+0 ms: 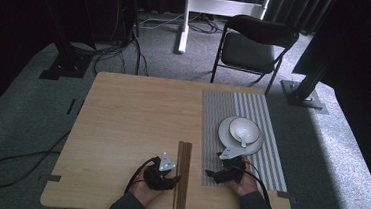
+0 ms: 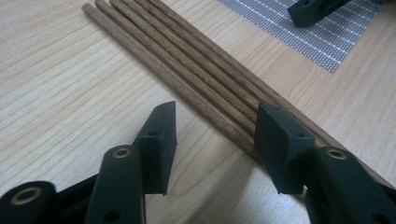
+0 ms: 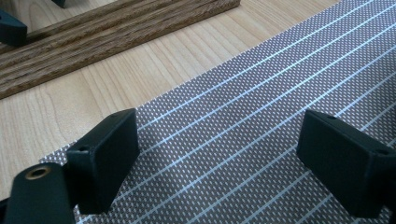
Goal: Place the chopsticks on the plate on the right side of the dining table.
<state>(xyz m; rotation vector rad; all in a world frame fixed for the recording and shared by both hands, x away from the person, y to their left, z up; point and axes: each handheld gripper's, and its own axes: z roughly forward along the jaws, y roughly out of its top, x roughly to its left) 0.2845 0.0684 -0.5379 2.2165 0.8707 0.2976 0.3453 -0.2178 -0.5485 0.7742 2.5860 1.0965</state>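
Several dark wooden chopsticks [image 1: 182,174] lie side by side on the wooden table [image 1: 132,115], running front to back near its front edge. My left gripper [image 1: 167,179] stands open just left of them; in the left gripper view its right finger [image 2: 280,140] touches the chopsticks [image 2: 196,70] and nothing is held between the jaws. My right gripper [image 1: 213,175] is open low over the grey striped placemat [image 1: 244,134], the mat [image 3: 261,116] showing between its jaws. A white bowl with a spoon [image 1: 244,130] sits on a white plate [image 1: 226,138] on the mat.
A black folding chair [image 1: 253,44] stands beyond the table's far edge. Cables [image 1: 18,161] trail on the grey carpet at the left. Bare wood spreads over the table's left half.
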